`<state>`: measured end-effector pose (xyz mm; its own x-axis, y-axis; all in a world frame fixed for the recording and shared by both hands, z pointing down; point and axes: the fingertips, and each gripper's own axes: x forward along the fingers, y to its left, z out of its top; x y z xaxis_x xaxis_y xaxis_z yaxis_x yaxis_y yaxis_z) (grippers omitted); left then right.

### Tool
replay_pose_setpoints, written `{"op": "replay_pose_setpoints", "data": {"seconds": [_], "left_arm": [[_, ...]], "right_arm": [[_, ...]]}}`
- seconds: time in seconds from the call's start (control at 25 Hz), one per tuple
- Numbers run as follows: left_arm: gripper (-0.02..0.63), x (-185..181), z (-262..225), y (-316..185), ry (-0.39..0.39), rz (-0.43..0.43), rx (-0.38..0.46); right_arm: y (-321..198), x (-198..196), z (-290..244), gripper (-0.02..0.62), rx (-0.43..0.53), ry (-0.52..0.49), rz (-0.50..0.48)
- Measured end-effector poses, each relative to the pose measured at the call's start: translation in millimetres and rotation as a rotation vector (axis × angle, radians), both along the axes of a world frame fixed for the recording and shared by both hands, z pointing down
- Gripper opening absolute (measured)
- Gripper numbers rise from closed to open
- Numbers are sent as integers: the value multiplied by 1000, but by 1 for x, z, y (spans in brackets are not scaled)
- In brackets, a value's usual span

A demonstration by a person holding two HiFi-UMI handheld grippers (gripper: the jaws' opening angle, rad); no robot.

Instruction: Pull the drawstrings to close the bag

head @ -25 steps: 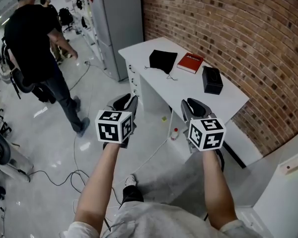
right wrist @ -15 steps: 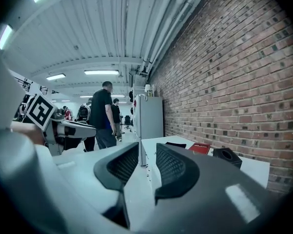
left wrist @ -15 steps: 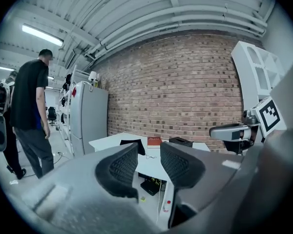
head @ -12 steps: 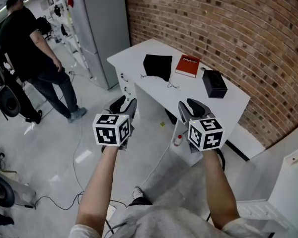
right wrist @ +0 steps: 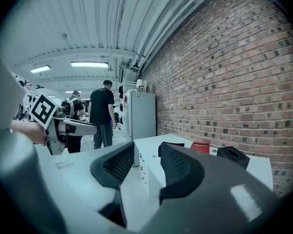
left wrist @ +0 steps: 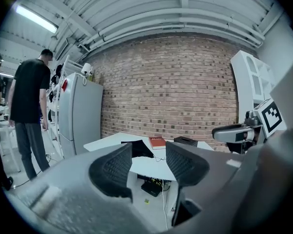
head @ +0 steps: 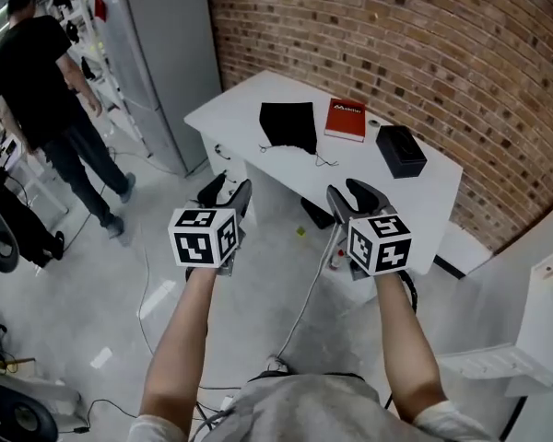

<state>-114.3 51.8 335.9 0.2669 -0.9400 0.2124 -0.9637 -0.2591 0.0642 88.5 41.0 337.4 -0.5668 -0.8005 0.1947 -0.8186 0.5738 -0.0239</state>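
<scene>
I'm holding both grippers out in mid-air, well short of the table (head: 433,187). Left gripper (head: 226,190) and right gripper (head: 352,196) are both standing apart with nothing between the pads, jaws having just been opening. Bag (head: 288,125) is lying flat on the table's far-left part, just beside the red book (head: 347,118), with a black box (head: 401,149) further right. I'm reading this as the approach, no string touched yet. For a clean job I'm aiming each gripper at its own one of the strings (head: 323,160): one seems to be trailing off the bag's near-left corner, the other off its near-right edge. I'm planning on coming in low and level, pinching cord and not fabric, then pulling outward in opposite directions so the mouth is cinching evenly rather than the bag sliding across the top. I'm keeping the jaws wide until the cord is sitting fully between the pads. Hard bits: the strings are showing only as thin dark lines in the head view, ends not resolvable, and I can't tell which edge is the mouth or how open it is. In both gripper views the jaws are covering part of the bag. A person (head: 39,72) is standing off left by the grey cabinet (head: 157,63), well apart from the table.
</scene>
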Motion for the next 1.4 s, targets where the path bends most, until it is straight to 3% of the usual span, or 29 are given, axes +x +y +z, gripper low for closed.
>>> {"op": "replay_pose_setpoints", "data": {"seconds": [0.24,0.84,1.12,1.4], "left_arm": [[236,-13,3,-18,-11,53,4],[249,-18,14,-60,-17,88,6],[249,-24,19,-107,-31,95,9],[249,-16,22,-202,-39,109,8]], "right_arm": [[-9,-11,5,190,-1,12,52],[-43,-10,22,224,-14,-2,111],[-91,-14,28,224,-5,-17,118],[-182,-7,40,224,-19,-18,129]]}}
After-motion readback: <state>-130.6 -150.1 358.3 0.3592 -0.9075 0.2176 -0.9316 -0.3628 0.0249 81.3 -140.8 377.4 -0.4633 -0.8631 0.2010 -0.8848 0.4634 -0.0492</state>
